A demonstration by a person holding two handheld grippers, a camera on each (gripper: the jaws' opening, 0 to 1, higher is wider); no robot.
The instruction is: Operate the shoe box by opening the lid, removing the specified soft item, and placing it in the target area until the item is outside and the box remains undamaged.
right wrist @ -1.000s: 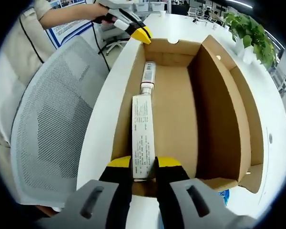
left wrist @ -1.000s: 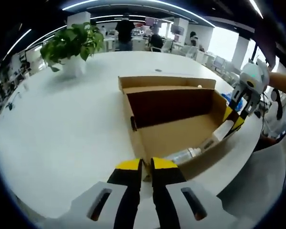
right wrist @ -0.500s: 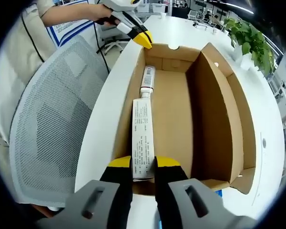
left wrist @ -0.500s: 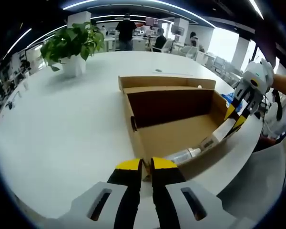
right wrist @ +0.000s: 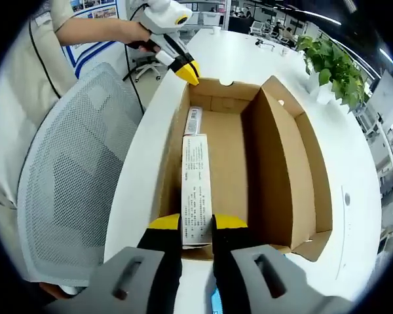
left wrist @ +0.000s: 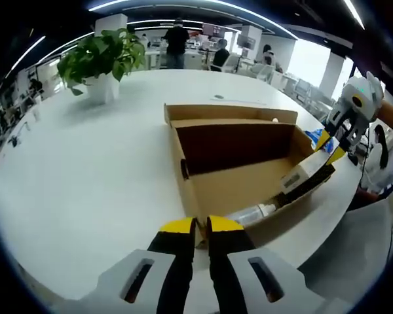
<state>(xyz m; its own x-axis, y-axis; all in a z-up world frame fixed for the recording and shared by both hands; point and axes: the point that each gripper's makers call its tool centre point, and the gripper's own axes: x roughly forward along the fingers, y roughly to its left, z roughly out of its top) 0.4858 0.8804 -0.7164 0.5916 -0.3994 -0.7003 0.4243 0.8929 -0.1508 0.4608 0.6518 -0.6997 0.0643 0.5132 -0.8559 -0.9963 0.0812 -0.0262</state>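
Cardboard open shoe box (right wrist: 285, 163) on white round table (left wrist: 85, 170). Right gripper (right wrist: 198, 226) pinches the near end of the white printed flat tube (right wrist: 196, 196); its long axis runs from the jaws toward 12 o'clock, along the box's 9 o'clock wall. Print too small to read. Left gripper (left wrist: 202, 227), jaws pressed on the box's near corner, steadies it.

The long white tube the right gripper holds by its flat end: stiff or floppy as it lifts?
Probably fairly stiff: the white tube stays straight while the right gripper holds one end. Likely light, since a narrow end pinch carries it. Its glossy printed skin could slip.
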